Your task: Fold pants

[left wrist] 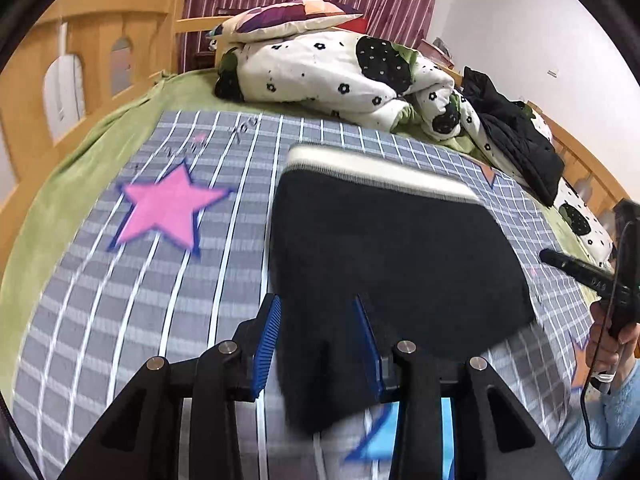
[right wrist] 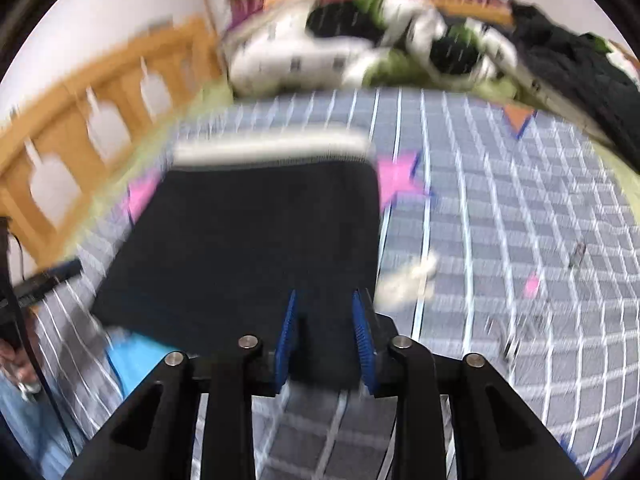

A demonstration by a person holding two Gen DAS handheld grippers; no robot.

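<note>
Folded black pants (left wrist: 384,248), white waistband at 12 o'clock, lie on the checked bedsheet (left wrist: 160,300). Left claw (left wrist: 316,320) and right claw (right wrist: 326,320) both part-spread at the near hem at 6 o'clock, cloth between the pads; grip cannot be told.

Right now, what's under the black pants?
The black pants lie on a grey checked sheet with a pink star. Whatever pattern sits right beneath them is covered.

One pair of pants (left wrist: 392,248), two grippers (left wrist: 316,320), one pillow (left wrist: 288,18), one quilt (left wrist: 320,68)
</note>
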